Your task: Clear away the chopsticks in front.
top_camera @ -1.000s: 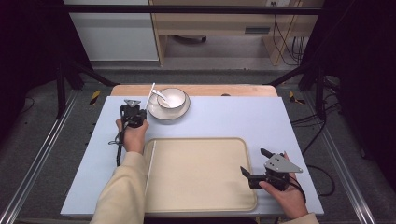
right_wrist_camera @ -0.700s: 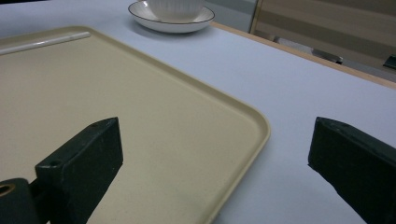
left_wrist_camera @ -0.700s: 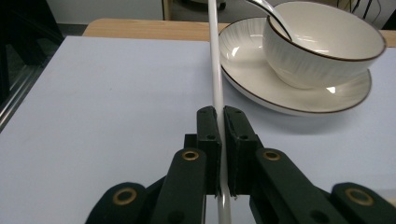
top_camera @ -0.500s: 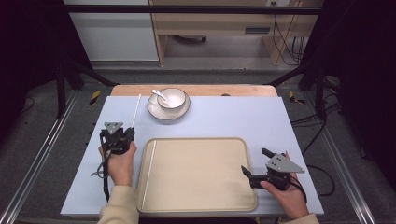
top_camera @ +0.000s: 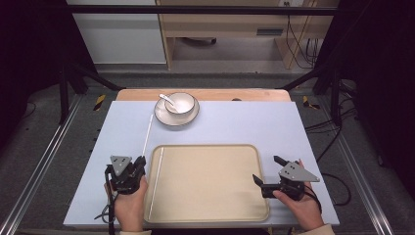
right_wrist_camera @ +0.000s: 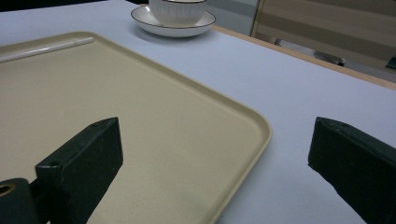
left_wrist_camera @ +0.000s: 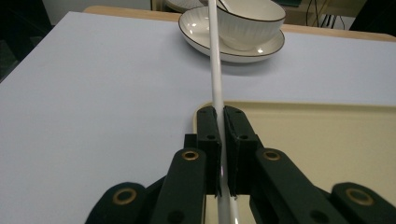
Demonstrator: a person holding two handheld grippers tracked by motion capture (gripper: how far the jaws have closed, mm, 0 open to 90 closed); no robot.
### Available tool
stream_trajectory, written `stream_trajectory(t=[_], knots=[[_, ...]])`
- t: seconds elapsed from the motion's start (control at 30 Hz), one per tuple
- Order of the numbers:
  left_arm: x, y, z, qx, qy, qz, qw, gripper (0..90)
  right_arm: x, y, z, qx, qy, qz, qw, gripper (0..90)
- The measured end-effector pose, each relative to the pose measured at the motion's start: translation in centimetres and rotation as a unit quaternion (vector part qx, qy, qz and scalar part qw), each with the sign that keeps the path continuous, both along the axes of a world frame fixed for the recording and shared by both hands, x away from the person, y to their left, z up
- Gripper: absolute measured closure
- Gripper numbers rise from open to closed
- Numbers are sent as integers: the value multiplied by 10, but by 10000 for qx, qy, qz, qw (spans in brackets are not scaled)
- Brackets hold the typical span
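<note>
My left gripper [top_camera: 139, 164] is shut on a thin white stick [top_camera: 146, 136] at the tray's left edge; the stick points away toward the bowl. In the left gripper view the stick [left_wrist_camera: 215, 70] runs up from between the closed jaws [left_wrist_camera: 219, 113]. A second white stick [top_camera: 152, 181] lies inside the beige tray [top_camera: 210, 205] along its left rim, also seen as the stick [right_wrist_camera: 44, 50] in the right gripper view. My right gripper [top_camera: 266, 170] stands open at the tray's right edge, nothing between its jaws [right_wrist_camera: 215, 149].
A white bowl [top_camera: 179, 103] with a spoon [top_camera: 166, 99] in it sits on a saucer [top_camera: 164, 117] at the table's far middle. The pale blue tabletop [top_camera: 244, 122] ends at a wooden strip [top_camera: 244, 94] at the back.
My left gripper has pulled back from beside the bowl to the tray's left edge, carrying the white stick with it. The right gripper has stayed put.
</note>
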State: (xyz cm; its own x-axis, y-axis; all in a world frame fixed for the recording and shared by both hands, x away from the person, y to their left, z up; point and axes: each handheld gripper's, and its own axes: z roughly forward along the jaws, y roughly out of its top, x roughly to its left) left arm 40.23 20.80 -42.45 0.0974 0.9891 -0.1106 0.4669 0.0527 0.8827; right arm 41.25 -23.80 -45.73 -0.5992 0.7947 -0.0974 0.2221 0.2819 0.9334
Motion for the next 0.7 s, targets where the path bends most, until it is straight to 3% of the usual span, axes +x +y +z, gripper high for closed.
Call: stream_trajectory(t=[0.27,0.7], knots=[[-14,-13,-14,-131,134,-115,9998,852,0,0,0,-3,8,1,10000,33],[-41,-31,-37,-124,365,-274,9989,851,0,0,-1,-2,28,10,10000,34]])
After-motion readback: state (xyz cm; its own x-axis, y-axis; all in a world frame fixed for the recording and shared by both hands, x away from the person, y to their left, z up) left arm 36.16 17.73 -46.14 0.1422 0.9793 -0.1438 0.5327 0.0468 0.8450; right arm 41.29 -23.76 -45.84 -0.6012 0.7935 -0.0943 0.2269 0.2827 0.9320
